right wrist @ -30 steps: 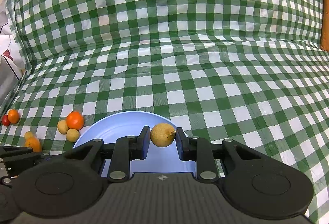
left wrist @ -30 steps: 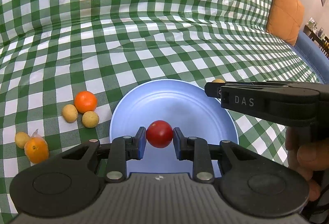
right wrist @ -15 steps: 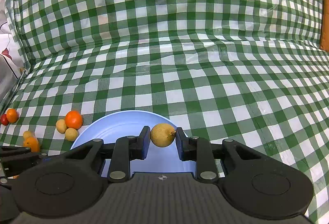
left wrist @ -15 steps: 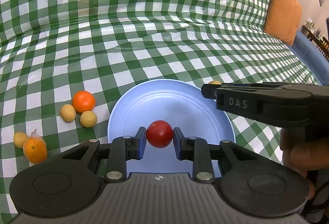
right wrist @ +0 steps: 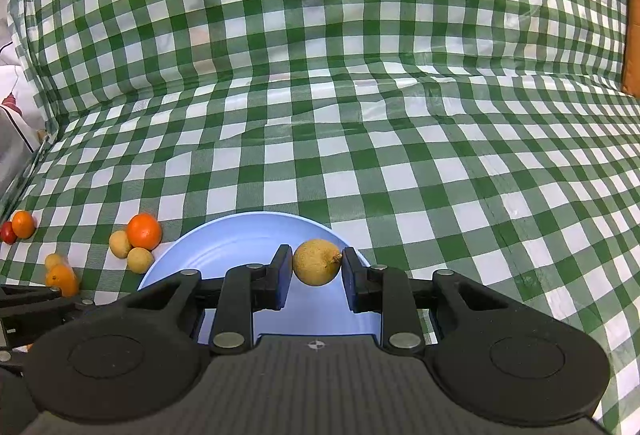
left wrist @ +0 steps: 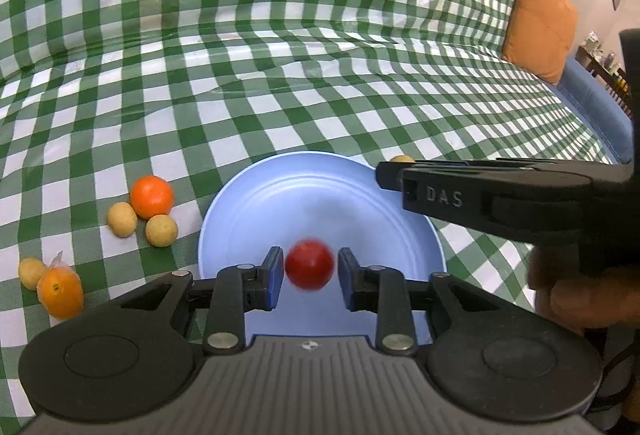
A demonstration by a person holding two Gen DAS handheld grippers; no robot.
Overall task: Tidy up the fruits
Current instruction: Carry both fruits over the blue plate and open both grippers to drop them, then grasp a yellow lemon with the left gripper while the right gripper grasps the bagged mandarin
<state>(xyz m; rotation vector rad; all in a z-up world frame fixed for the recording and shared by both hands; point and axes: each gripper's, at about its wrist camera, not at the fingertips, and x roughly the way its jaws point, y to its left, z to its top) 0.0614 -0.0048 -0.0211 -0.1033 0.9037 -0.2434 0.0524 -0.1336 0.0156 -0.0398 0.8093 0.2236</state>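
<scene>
Glossy checked plastic tablecloth (left wrist: 280, 83); smooth blue plate (left wrist: 320, 195).

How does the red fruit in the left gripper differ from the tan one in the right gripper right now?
The red fruit is smooth, glossy and motion-blurred; the tan fruit is matte, rough-skinned and sharp, with a small stem nub. The left gripper has gaps on both sides of the red fruit, so it looks released; the right gripper has its pads against the tan fruit. Both are small, round and over the blue plate.
</scene>
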